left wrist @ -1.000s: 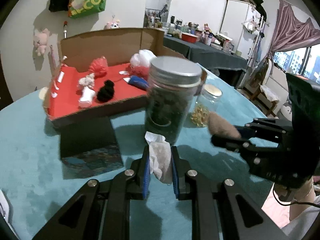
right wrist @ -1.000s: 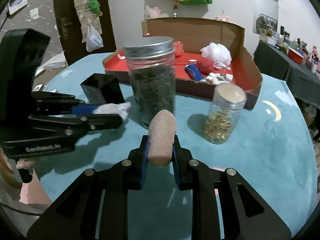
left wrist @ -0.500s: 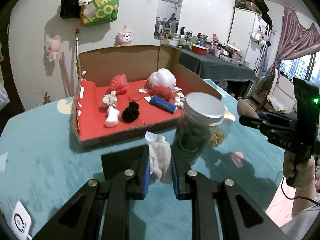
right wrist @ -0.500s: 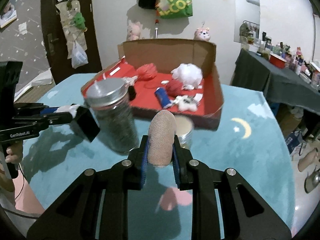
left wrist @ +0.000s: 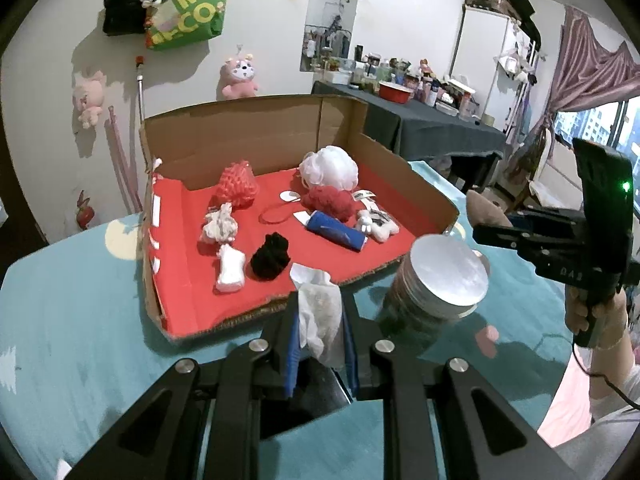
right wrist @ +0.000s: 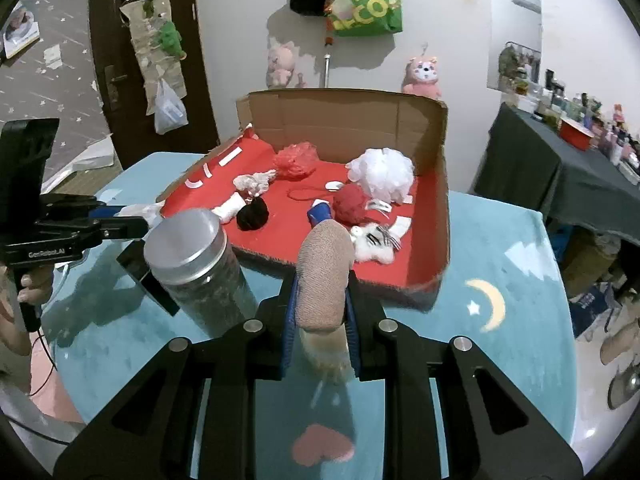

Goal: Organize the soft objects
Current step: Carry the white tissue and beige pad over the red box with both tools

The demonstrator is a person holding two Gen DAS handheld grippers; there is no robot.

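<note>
My left gripper (left wrist: 320,320) is shut on a crumpled white tissue (left wrist: 320,312), held above the teal table just short of the cardboard box's near edge. My right gripper (right wrist: 320,300) is shut on a tan rolled sock (right wrist: 324,276), raised in front of the same box. The cardboard box (left wrist: 248,148) with a red lining (right wrist: 304,236) holds several soft things: a white pouf (left wrist: 330,168), red mesh balls, a black ball (left wrist: 272,258), a blue roll (left wrist: 336,232) and small white plush pieces. Each gripper shows in the other's view, the right one (left wrist: 480,220) and the left one (right wrist: 132,216).
A tall glass jar with a metal lid (left wrist: 444,276) stands on the teal tablecloth (left wrist: 72,320) between the grippers and the box. A black box (right wrist: 148,280) lies beside the jar. A dark cluttered table (left wrist: 432,120) and hanging plush toys are behind.
Both grippers rose and moved toward the box with their loads. The box interior now shows from above and the jar sits lower in both views. The small jar has dropped out of sight.
</note>
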